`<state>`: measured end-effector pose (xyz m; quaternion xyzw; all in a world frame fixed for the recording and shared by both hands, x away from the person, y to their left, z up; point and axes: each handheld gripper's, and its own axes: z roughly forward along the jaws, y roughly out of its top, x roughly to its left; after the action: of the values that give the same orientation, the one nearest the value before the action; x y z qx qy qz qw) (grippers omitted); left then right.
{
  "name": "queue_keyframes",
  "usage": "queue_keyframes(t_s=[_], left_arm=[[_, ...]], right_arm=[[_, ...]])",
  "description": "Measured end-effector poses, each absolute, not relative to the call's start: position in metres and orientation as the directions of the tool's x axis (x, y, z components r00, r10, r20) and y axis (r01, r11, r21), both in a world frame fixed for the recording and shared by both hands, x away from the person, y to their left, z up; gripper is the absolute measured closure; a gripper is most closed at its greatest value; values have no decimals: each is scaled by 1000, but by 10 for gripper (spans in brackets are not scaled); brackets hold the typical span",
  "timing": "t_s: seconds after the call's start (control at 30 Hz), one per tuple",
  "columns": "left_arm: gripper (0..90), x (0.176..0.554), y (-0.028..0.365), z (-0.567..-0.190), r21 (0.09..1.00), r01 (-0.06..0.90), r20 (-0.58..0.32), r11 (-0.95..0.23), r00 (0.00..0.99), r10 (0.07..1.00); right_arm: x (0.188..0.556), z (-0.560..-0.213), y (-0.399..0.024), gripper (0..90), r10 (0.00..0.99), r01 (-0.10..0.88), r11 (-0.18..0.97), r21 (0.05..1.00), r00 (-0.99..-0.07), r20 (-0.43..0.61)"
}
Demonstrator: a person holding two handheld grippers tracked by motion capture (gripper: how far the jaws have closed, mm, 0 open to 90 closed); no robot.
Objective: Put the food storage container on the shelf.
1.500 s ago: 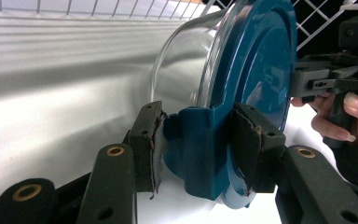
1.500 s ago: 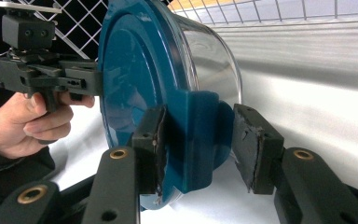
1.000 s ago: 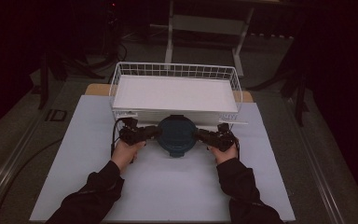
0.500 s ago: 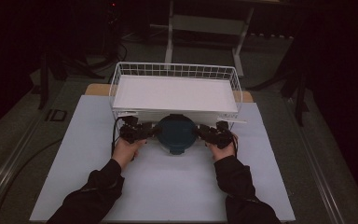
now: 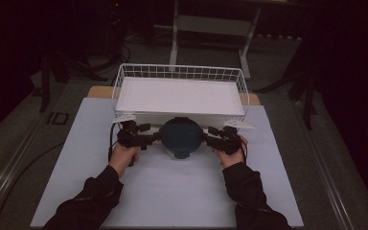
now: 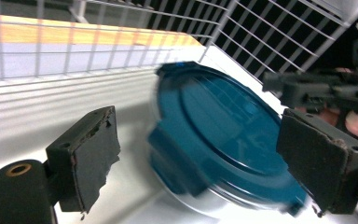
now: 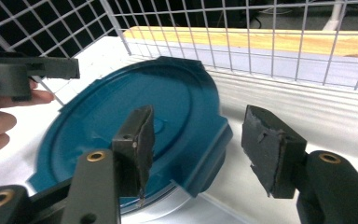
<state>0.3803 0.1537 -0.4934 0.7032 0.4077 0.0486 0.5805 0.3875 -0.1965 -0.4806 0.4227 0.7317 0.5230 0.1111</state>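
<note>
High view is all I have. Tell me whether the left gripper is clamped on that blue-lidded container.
Observer: No. In the left gripper view, the left gripper has its jaws apart around the container's blue lid, pads not pressing; they have just been opening.
Operator: Report the right one.
Observer: In the right gripper view, the right gripper straddles a clip tab on the lid's edge, with gaps on both sides; its jaws have just been opening too.
Operator: Describe what is under the lid.
Observer: A pale, whitish container body shows beneath the lid's rim.
Operator: Say where it sits.
Observer: On the white tabletop, just in front of the white wire basket.
</note>
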Motion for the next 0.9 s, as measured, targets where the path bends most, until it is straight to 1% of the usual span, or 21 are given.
queue_keyframes(t_s=[0.03,0.07,0.1,0.13,0.17,0.4,0.5,0.57,0.67,0.77,0.8,0.83,0.9], left_arm=[[53,376,153,-491,851,525,-412,-1,669,619],[5,371,153,-489,816,578,-473,12,654,591],[0,369,153,-489,809,587,-481,11,651,588],[0,369,153,-489,809,587,-481,11,651,588],[0,363,153,-488,825,565,-448,-9,664,599],[0,348,155,-489,824,566,-447,-33,684,577],[0,336,155,-489,829,555,-426,-70,707,564],[0,332,155,-488,827,557,-428,-75,711,559],[0,318,156,-485,836,540,-411,-91,728,548],[0,313,157,-484,843,530,-402,-92,734,547],[0,305,158,-482,845,523,-390,-107,742,545],[0,302,158,-482,847,521,-390,-104,742,545],[0,295,160,-481,850,516,-381,-110,744,550]], right_arm=[[383,-476,-198,422,738,506,102,857,-616,276],[382,-474,-198,423,737,507,107,855,-618,274],[380,-472,-198,423,735,508,110,854,-620,274],[380,-472,-198,423,735,508,110,854,-620,274],[375,-469,-198,426,731,503,126,855,-629,263],[357,-468,-194,448,711,509,131,851,-646,277],[344,-469,-189,484,686,514,130,848,-664,297],[341,-469,-187,487,678,516,126,847,-668,307],[329,-472,-178,532,657,520,154,840,-689,306],[327,-474,-176,544,650,520,162,839,-695,306],[324,-475,-174,561,646,522,167,837,-699,307],[320,-478,-169,613,633,522,181,833,-711,308],[318,-480,-164,651,624,526,198,827,-719,307]])
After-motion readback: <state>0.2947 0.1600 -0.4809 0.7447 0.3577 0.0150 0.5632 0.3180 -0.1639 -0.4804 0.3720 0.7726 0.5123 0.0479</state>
